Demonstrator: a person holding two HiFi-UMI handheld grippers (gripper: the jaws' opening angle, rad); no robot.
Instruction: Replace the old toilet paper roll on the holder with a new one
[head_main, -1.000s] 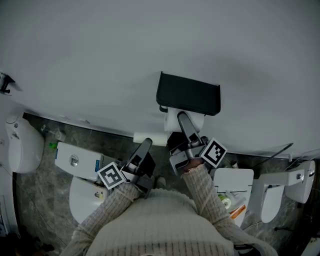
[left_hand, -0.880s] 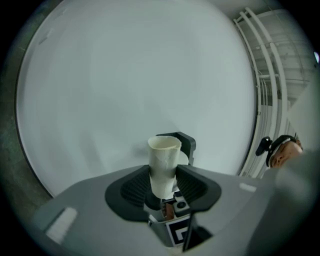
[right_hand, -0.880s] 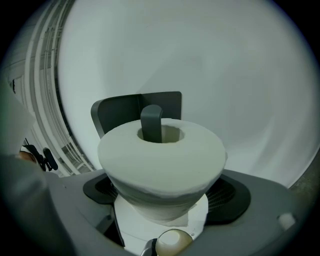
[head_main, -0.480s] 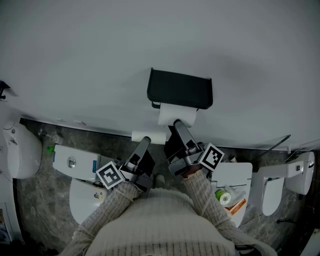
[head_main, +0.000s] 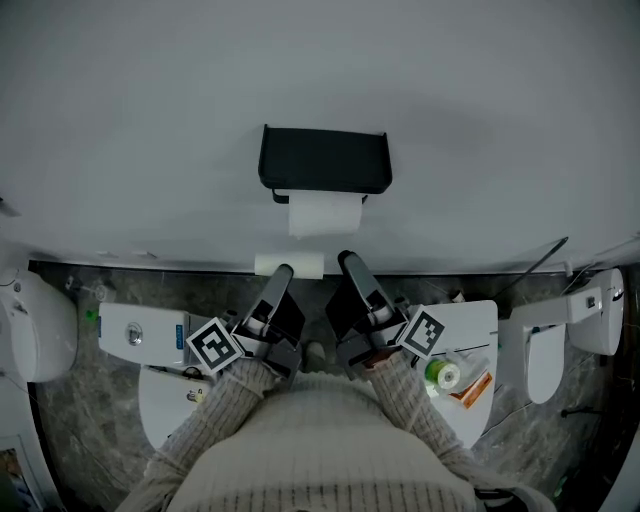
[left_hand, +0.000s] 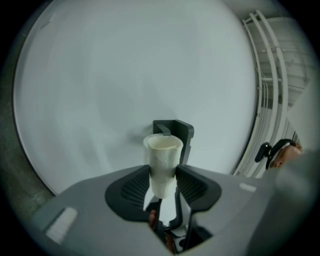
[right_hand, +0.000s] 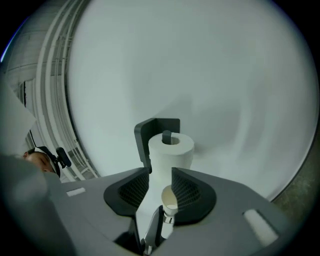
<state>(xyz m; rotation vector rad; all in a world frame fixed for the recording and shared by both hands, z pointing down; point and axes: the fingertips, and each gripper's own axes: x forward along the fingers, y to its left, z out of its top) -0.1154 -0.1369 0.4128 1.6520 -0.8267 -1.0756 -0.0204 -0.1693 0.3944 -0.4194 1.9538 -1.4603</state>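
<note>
A black holder (head_main: 323, 160) is fixed to the pale wall, and a full white roll (head_main: 323, 213) hangs on it. My left gripper (head_main: 281, 276) is shut on the empty cardboard tube (head_main: 289, 265), which lies crosswise at its tips, below the holder. In the left gripper view the tube (left_hand: 162, 162) stands up between the pads of my left gripper (left_hand: 162, 177), with the holder (left_hand: 176, 131) behind. My right gripper (head_main: 346, 264) sits back from the roll (right_hand: 171, 149) and holder (right_hand: 152, 131). Its jaws have just been closing; a gap remains in my right gripper (right_hand: 161, 182), with nothing gripped.
A white toilet tank (head_main: 142, 330) stands low on the left, and a white fixture (head_main: 470, 322) with a green item (head_main: 440, 374) low on the right. More white toilets (head_main: 40, 325) line the grey stone floor. A white rail (left_hand: 270, 100) runs along the wall.
The right gripper has drawn back from the roll on the holder toward the body, leaving the roll hanging there. The left gripper still holds the tube.
</note>
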